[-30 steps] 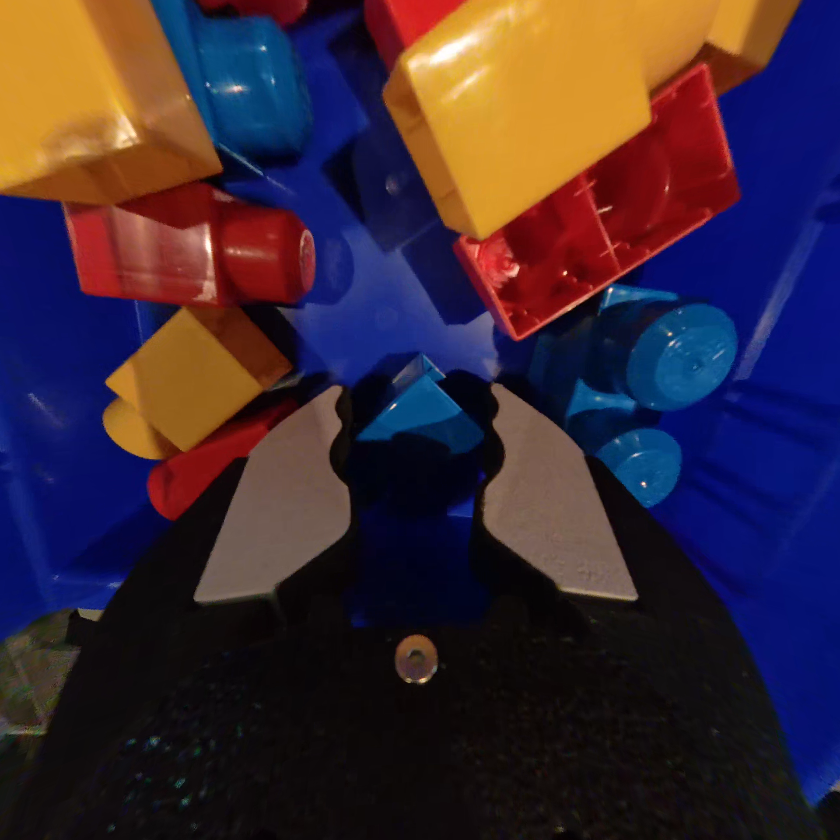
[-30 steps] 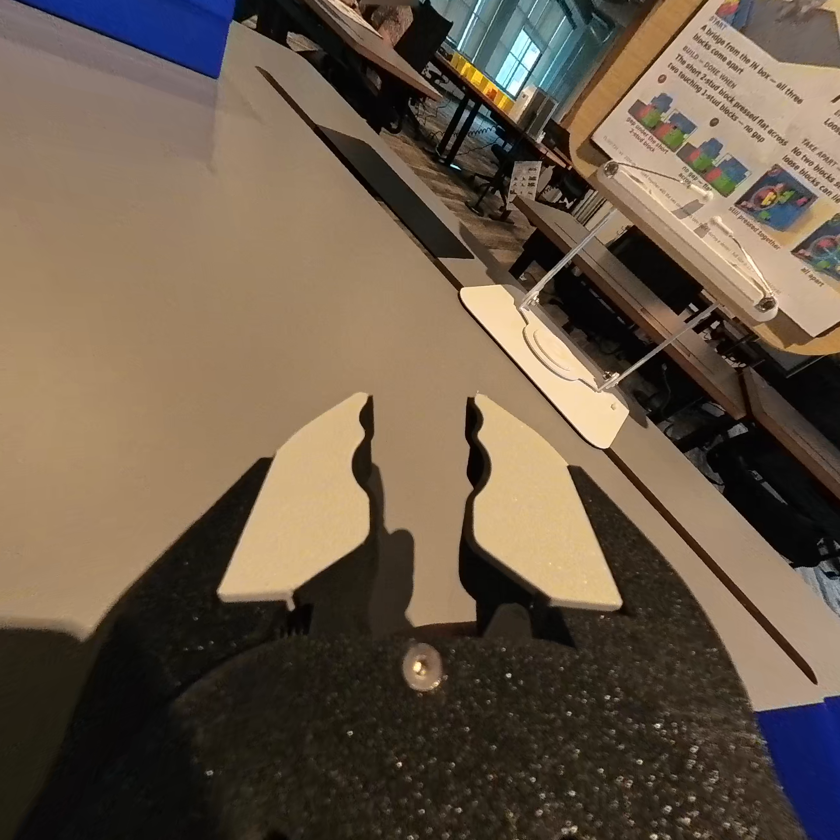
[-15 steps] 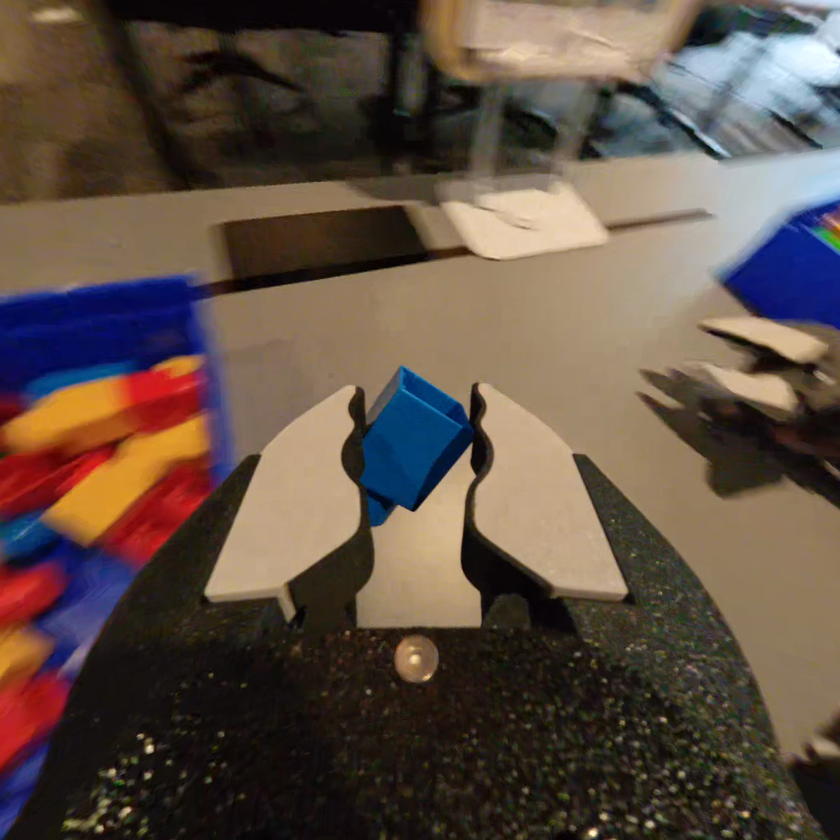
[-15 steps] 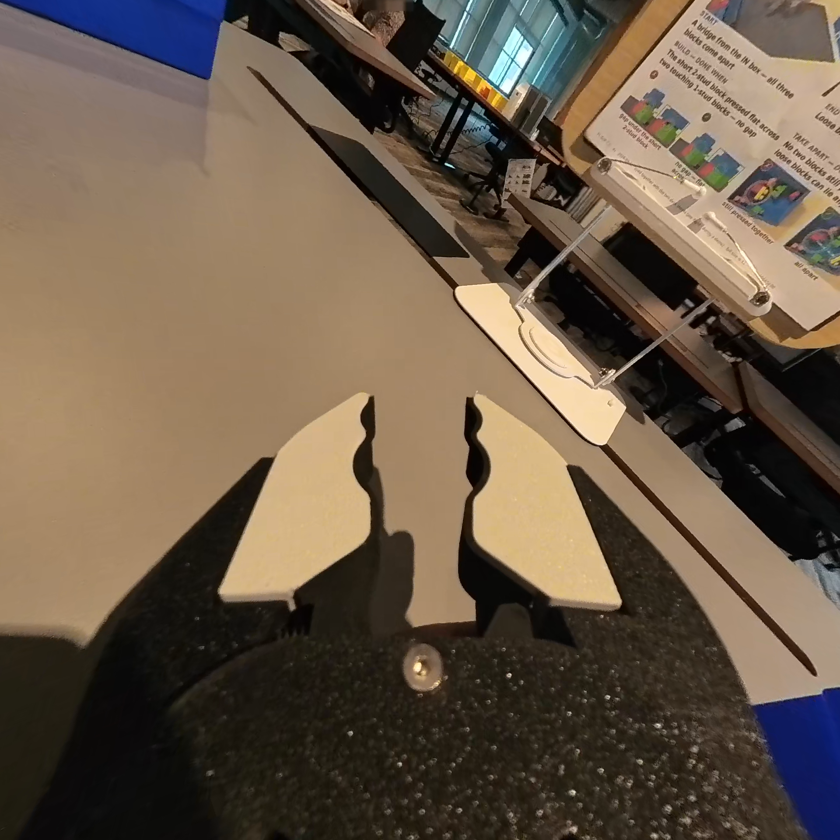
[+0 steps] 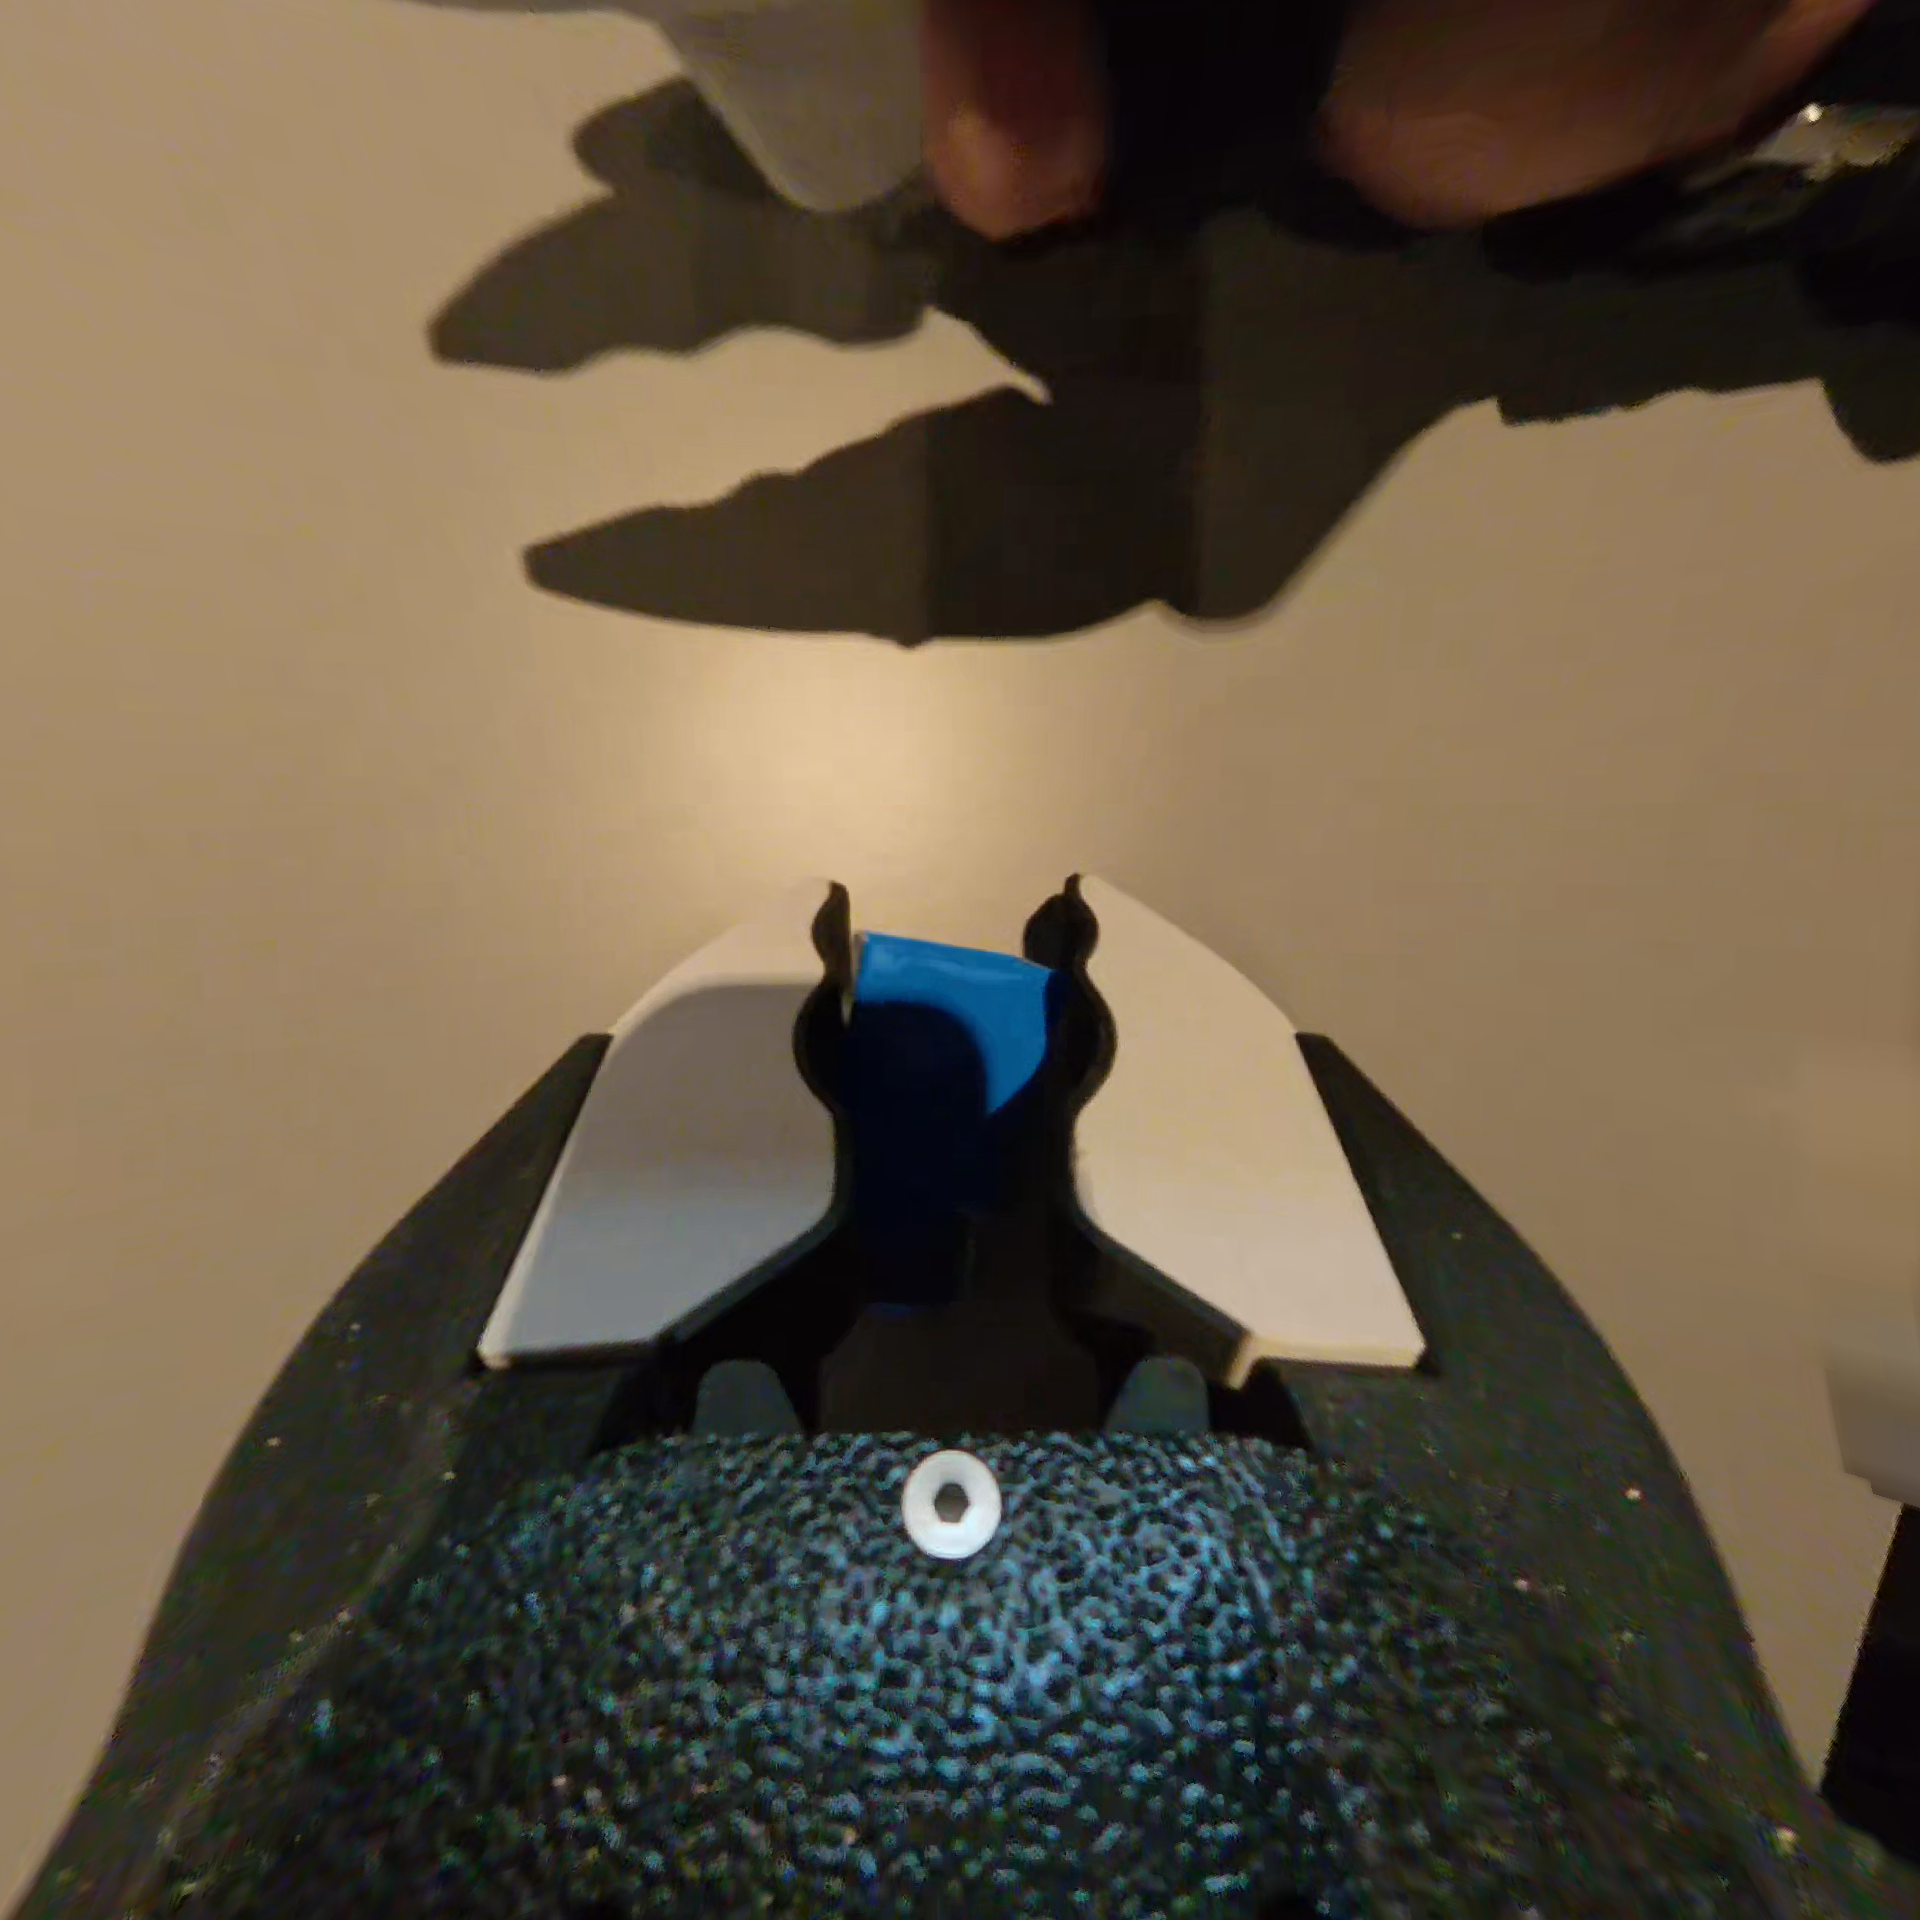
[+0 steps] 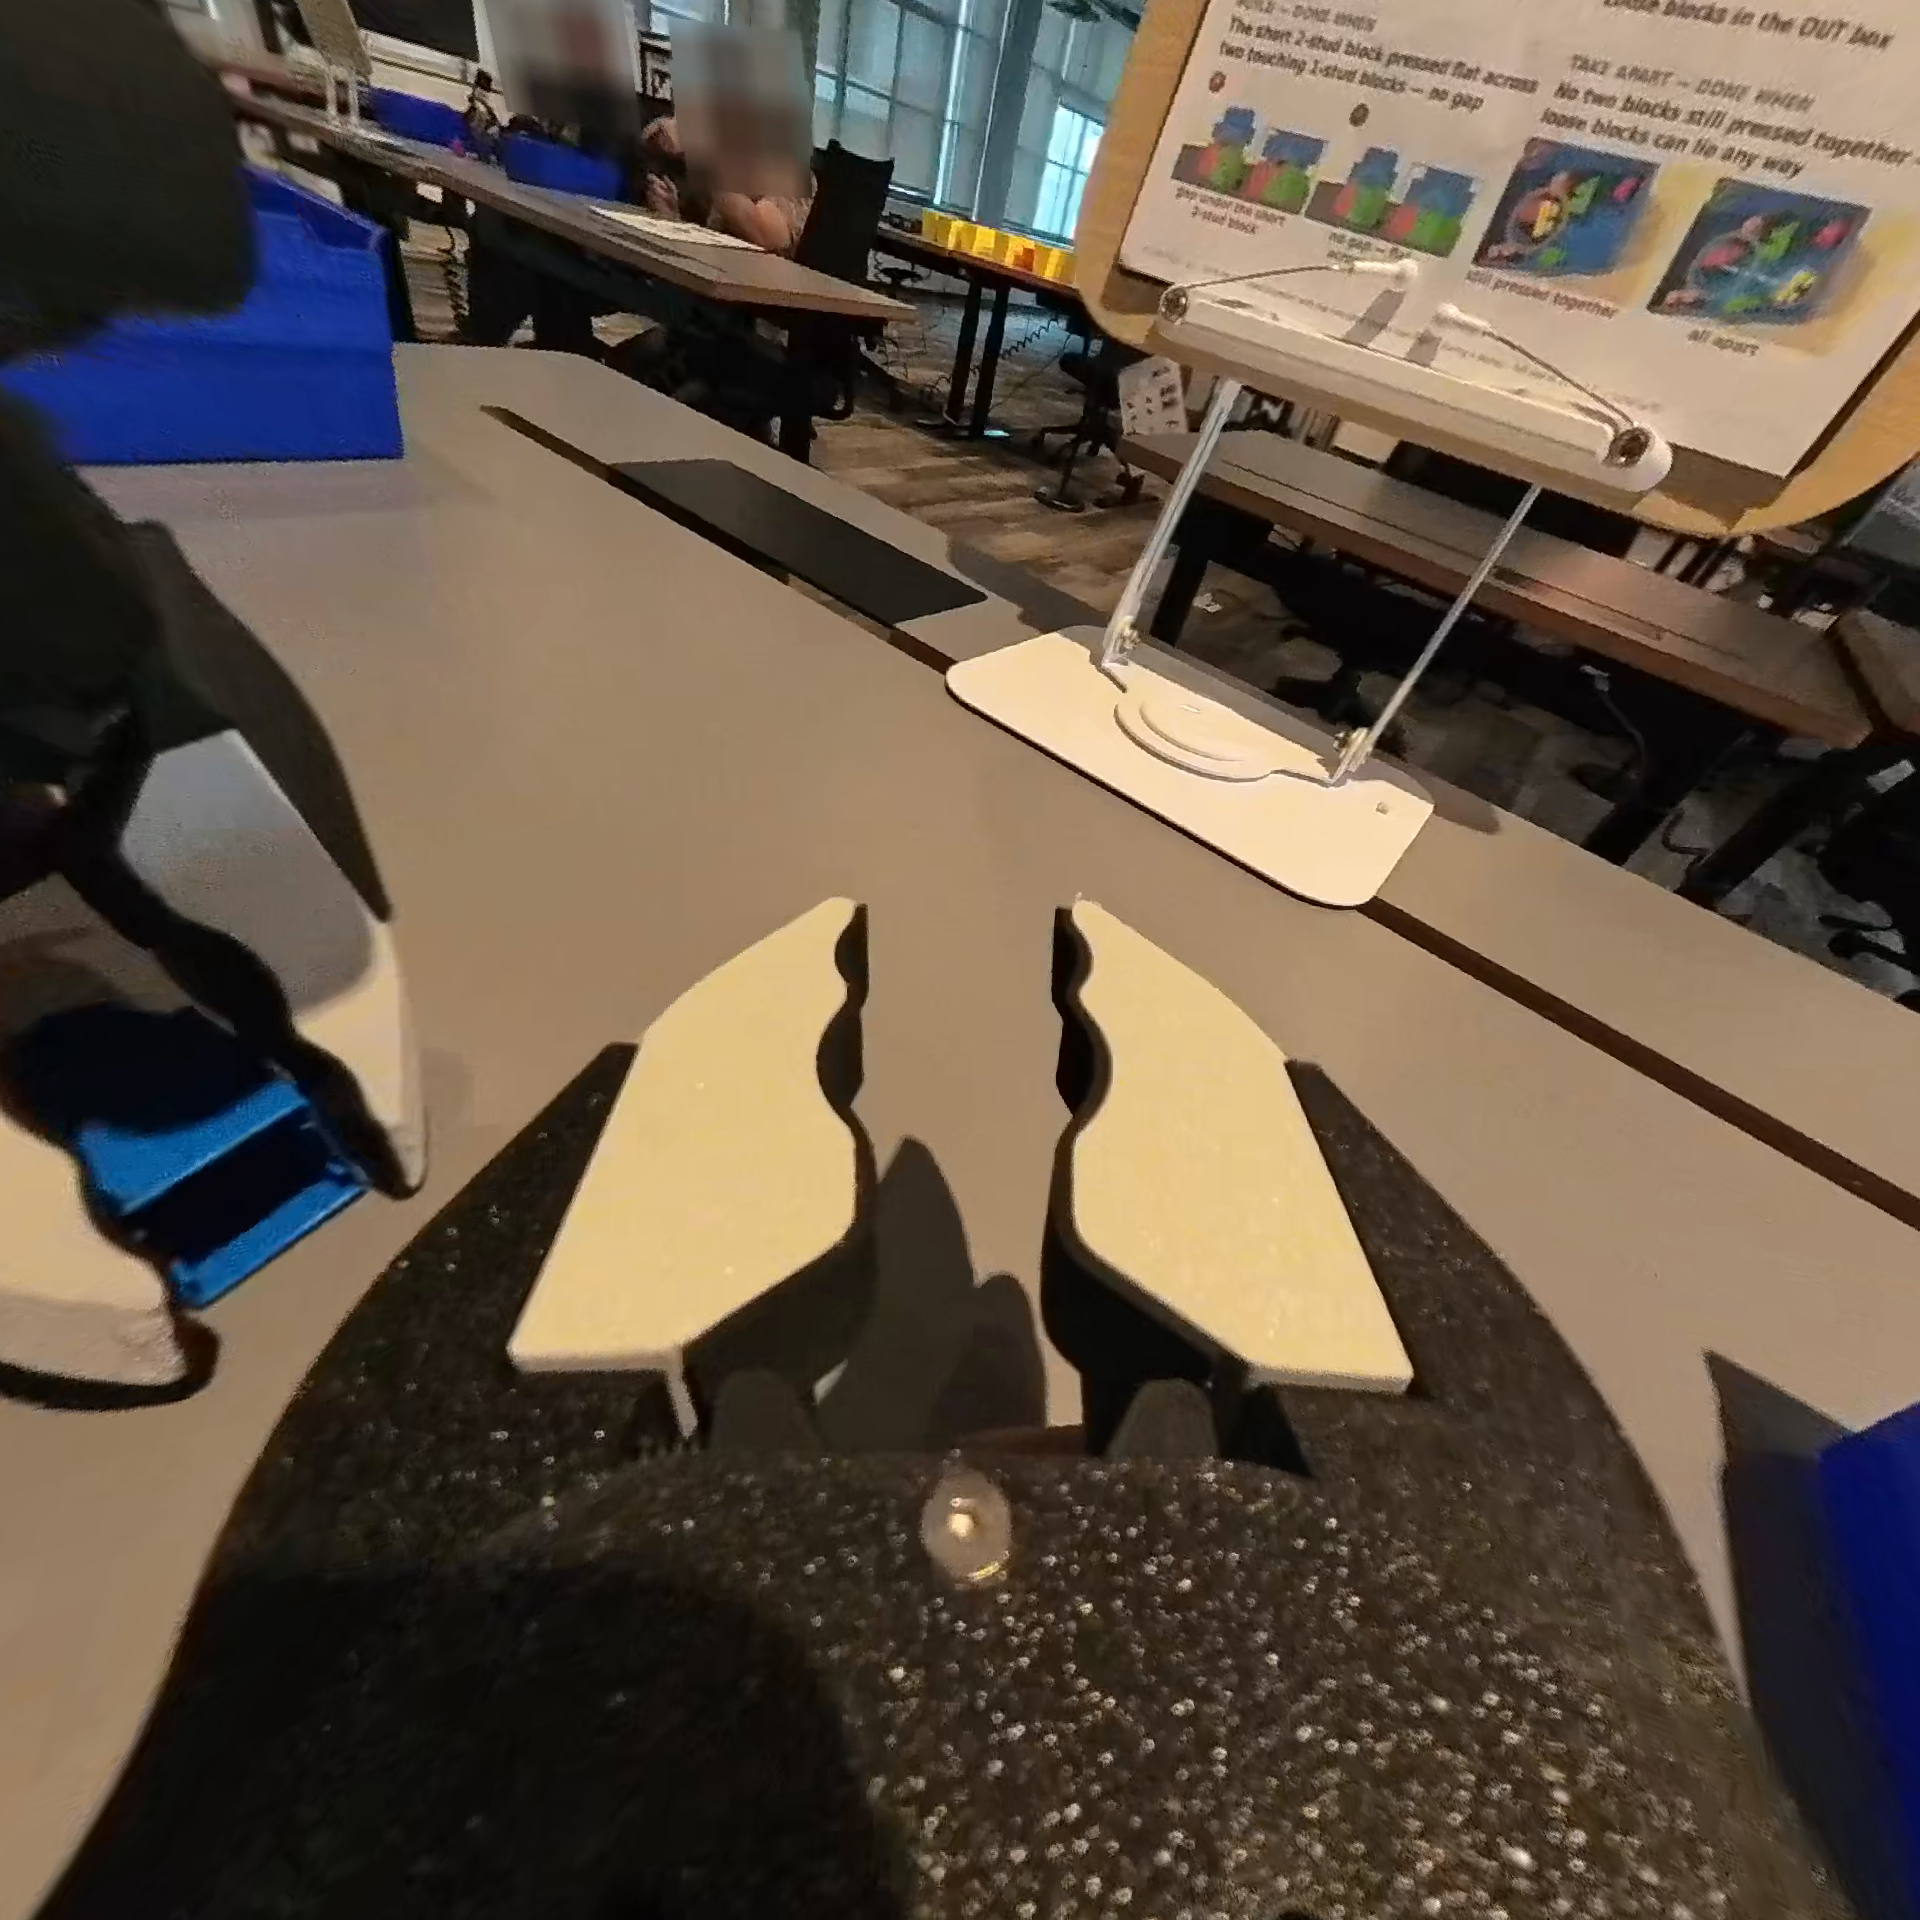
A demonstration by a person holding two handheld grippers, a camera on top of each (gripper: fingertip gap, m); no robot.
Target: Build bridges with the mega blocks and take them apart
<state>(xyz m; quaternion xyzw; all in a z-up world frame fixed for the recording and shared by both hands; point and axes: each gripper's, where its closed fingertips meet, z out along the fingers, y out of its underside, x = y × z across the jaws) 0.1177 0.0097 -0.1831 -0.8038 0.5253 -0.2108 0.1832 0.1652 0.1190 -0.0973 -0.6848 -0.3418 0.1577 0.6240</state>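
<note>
Left gripper (image 5: pixel 951 914) down low over the table (image 5: pixel 312 727), jaws clamped on a blue block (image 5: pixel 951 1003), block wedged between the two pale fingers (image 5: pixel 675 1174) and pointing at bare tabletop. Plain grey-beige surface, lit warm in the middle, crossed by hard dark shadows up ahead. At the very top edge, a hand (image 5: pixel 1455 94) gripping the other tool, blurred. Over in the right wrist view: right gripper (image 6: pixel 961 920) hovering with jaws apart, holding nothing, only grey table (image 6: pixel 675 644) between the fingers. Same blue block (image 6: pixel 223 1195) seen at far left, hollow side showing, pinched in the left gripper (image 6: pixel 312 1101) just above the surface. Farther back, a black inset strip (image 6: pixel 800 540) in the tabletop, a white stand (image 6: pixel 1195 769) carrying a printed instruction sheet (image 6: pixel 1507 156), a blue bin (image 6: pixel 260 353) at the left end. Beyond that, an open room with long desks, chairs, tall windows, yellow boxes (image 6: pixel 997 239) on a distant table.
</note>
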